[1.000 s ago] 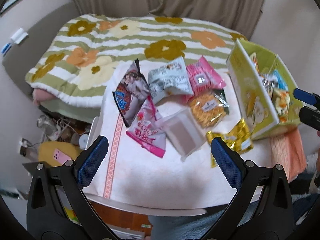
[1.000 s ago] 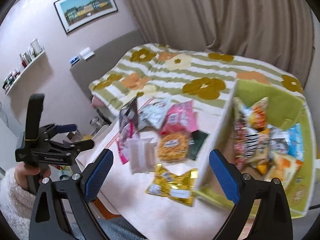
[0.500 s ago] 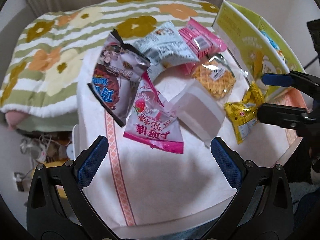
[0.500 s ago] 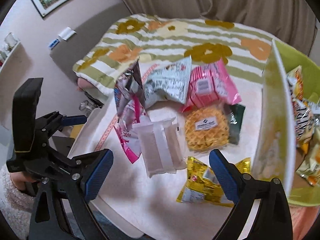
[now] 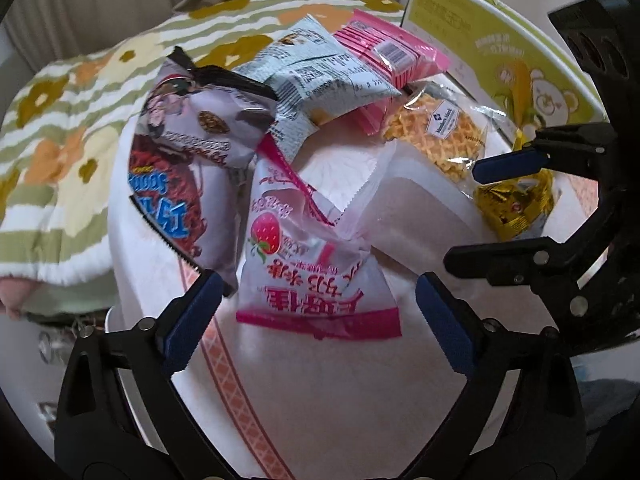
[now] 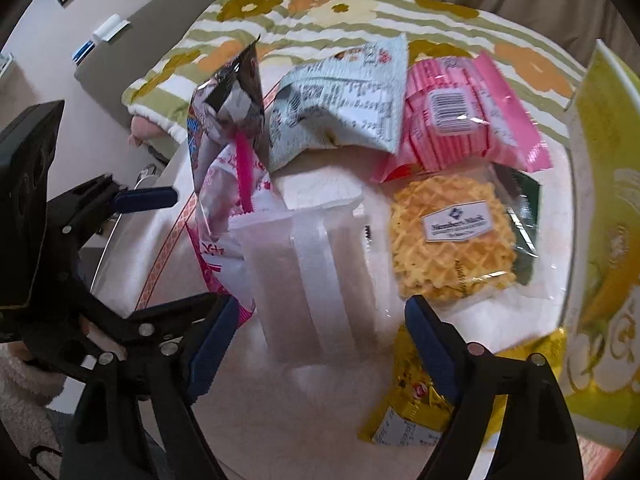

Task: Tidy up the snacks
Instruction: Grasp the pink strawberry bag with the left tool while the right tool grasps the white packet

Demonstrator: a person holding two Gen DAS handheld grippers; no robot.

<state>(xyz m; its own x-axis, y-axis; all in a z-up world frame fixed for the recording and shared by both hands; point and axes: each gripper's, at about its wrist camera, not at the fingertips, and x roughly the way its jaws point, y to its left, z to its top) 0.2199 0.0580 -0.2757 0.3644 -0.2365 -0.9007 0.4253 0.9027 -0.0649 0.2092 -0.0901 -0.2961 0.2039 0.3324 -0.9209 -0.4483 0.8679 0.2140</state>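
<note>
Snack packets lie in a heap on a white cloth-covered table [image 5: 328, 392]. My left gripper [image 5: 318, 312] hangs over the near end of a pink strawberry bag [image 5: 308, 280], which lies between its closing jaws; the pads do not press on it. My right gripper [image 6: 320, 332] straddles a translucent white packet [image 6: 316, 276], jaws also closing, pads clear of it. Each gripper shows in the other's view: the right gripper [image 5: 492, 208] over a gold packet [image 5: 516, 204], the left gripper [image 6: 192, 248] beside the pink strawberry bag [image 6: 220, 200].
A dark purple bag [image 5: 192, 168], a pale blue bag [image 5: 320, 76], a pink wafer pack [image 5: 384, 52] and a waffle pack [image 5: 440, 128] lie further back. A yellow-green box [image 6: 608, 200] stands at the right. A floral blanket [image 6: 320, 12] lies behind.
Both grippers have come down close over the snack pile and their jaws have narrowed. The left now frames the pink strawberry bag, the right the translucent white packet.
</note>
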